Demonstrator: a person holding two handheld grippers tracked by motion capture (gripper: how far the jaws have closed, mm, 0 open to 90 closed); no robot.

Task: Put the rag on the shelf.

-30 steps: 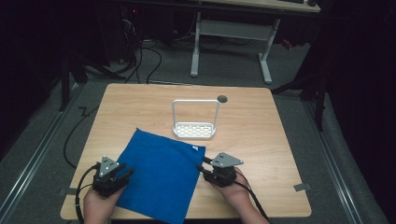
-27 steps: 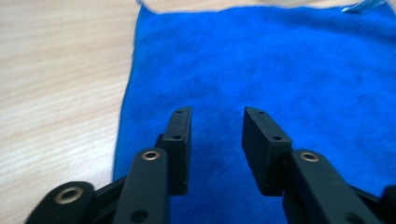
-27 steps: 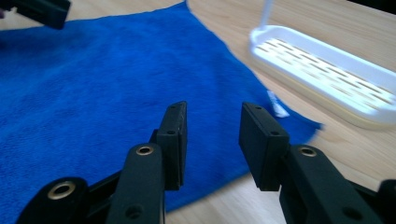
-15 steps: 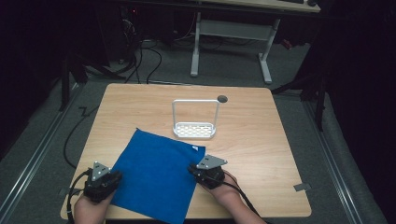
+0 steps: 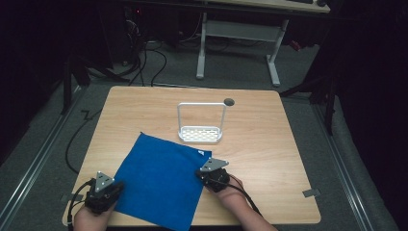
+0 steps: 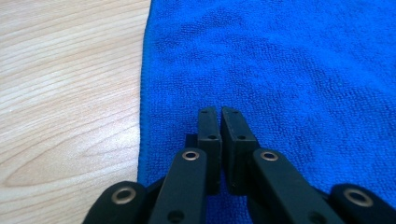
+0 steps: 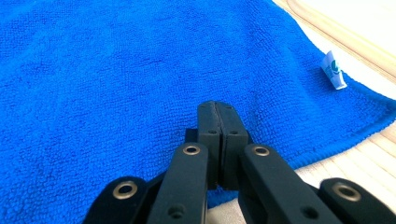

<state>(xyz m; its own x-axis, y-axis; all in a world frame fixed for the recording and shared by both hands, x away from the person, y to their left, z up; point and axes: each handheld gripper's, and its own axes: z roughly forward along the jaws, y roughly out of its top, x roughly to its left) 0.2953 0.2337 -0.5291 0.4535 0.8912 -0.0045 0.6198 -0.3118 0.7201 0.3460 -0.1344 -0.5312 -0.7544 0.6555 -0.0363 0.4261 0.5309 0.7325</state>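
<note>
A blue cloth [image 5: 161, 180] lies flat on the table [image 5: 269, 144], turned so that one corner points toward the white rack [image 5: 201, 125] standing just beyond it, near the middle of the table. The cloth and the rack do not touch.

The left gripper [image 5: 107, 188] sits at the cloth's left edge. In the left gripper view its jaws have just been closing and now stand almost together, with a thin gap between the pads, low on the cloth [image 6: 280, 70] just inside its hem; a pinch of fabric seems to be caught between them.

The right gripper [image 5: 208, 174] sits at the cloth's right edge, below the corner that carries a small white tag [image 7: 334, 71]. Its jaws have also just been closing and now meet pad to pad, pressed down on the cloth [image 7: 116, 70] close to the hem, so it appears clamped on the edge.

A small round hole [image 5: 229, 102] marks the table behind the rack.
</note>
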